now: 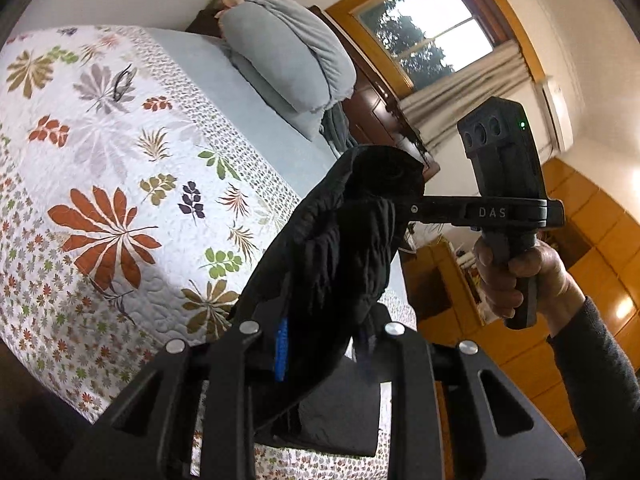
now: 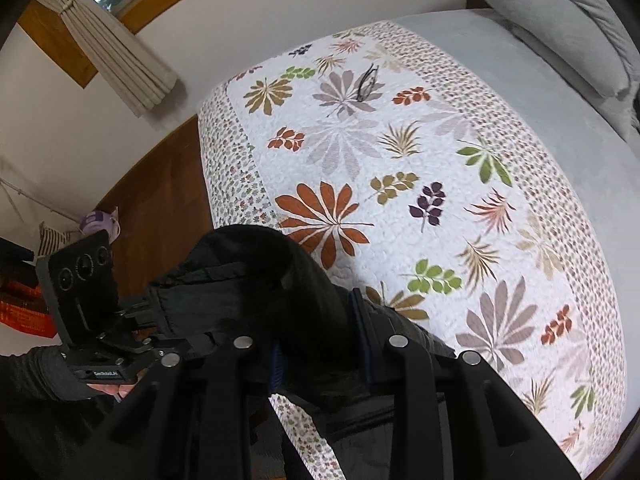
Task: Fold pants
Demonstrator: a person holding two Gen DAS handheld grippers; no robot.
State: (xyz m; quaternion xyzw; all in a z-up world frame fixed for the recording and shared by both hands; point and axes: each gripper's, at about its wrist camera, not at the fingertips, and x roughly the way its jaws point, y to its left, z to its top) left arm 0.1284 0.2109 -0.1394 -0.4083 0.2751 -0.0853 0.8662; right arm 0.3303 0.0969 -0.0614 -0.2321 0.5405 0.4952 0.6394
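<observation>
Now both grippers raised over bed (image 2: 460, 168), jaws of each clenched on black pants (image 1: 340, 248).

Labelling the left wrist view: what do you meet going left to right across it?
Floral quilt → grey pillows → black pants → right gripper → hand.

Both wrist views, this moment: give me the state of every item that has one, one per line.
Black pants: bunched, lifted off the bed, held by both grippers.
Left gripper: shut on the pants.
Right gripper: shut on the pants.
Floral quilt: spread flat over the bed.
Glasses: lying on the quilt, apart from the pants.
Grey pillows: stacked at the bed's head.
Curtain: tied back.
</observation>
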